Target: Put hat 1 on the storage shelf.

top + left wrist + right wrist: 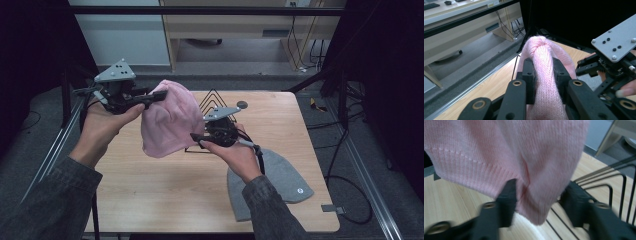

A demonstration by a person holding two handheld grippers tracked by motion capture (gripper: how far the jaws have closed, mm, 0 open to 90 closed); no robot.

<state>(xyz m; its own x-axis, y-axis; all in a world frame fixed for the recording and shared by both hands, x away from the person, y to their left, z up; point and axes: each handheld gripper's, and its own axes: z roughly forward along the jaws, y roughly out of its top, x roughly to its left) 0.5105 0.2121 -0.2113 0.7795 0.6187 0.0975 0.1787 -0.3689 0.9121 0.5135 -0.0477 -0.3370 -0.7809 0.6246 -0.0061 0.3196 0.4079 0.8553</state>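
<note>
Grey beanie flat on table, black wire rack behind. Left gripper clamps pink beanie crown, lifted; right gripper jaws spread around its hem.

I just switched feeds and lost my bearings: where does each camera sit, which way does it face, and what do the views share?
High view: above the person's side, looking forward and down at the table; forearms, left gripper and right gripper show.
Left gripper view: rides the left gripper, looking along jaws clamped on the pink beanie.
Right gripper view: rides the right gripper, jaws apart around the beanie's hem.
Shared: the pink beanie and the wire rack.
</note>
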